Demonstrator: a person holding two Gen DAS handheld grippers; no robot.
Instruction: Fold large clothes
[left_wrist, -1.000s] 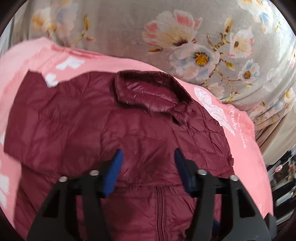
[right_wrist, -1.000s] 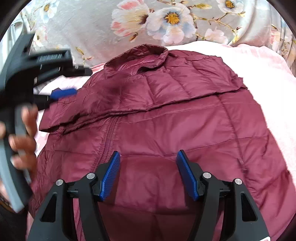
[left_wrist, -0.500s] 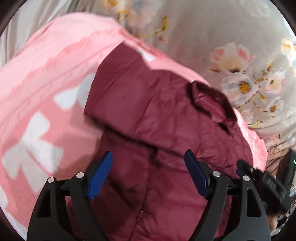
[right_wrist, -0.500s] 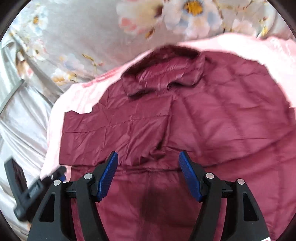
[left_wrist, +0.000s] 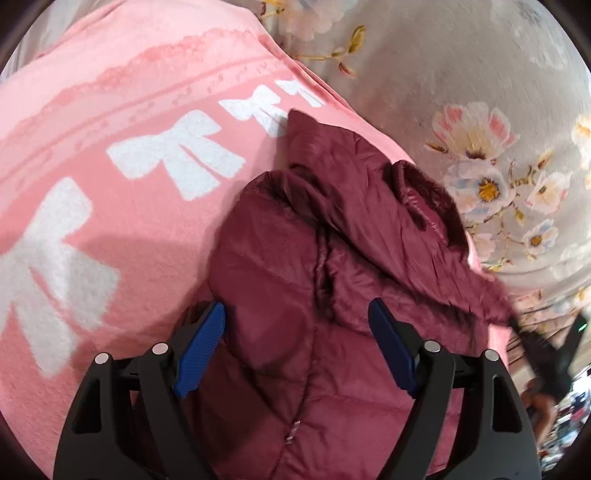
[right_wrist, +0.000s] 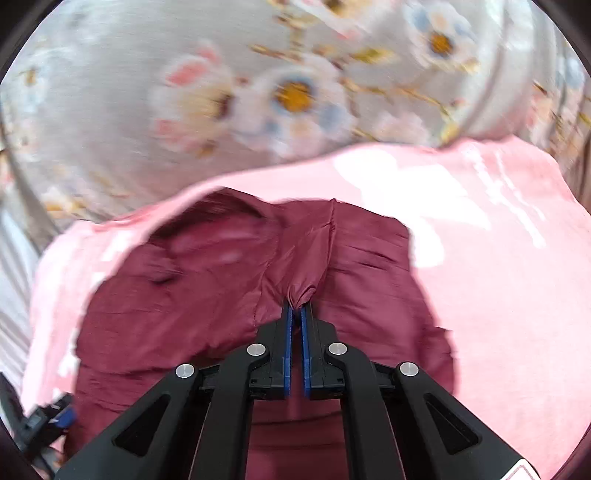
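Note:
A dark red puffer jacket (left_wrist: 295, 280) lies on a pink blanket (left_wrist: 110, 155), its collar (left_wrist: 424, 192) toward the floral sheet. In the left wrist view my left gripper (left_wrist: 297, 325) hovers over the jacket's left side with its blue pads wide apart and nothing between them. In the right wrist view the jacket (right_wrist: 184, 295) has a bunched fold of fabric (right_wrist: 303, 291) pinched between the blue pads of my right gripper (right_wrist: 297, 310), which is shut on it. The right gripper (left_wrist: 546, 354) also shows, blurred, at the right edge of the left wrist view.
A grey floral bedsheet (left_wrist: 480, 110) lies beyond the blanket's far edge. White bow prints (left_wrist: 177, 155) mark the blanket left of the jacket. Pink blanket (right_wrist: 498, 258) spreads to the right of the jacket in the right wrist view. The left gripper (right_wrist: 48, 421) sits at that view's lower left.
My right gripper has shut on a fold of the jacket and pulled it up. The sleeve that lay spread to the left is now folded in over the body. The left gripper shifted left.

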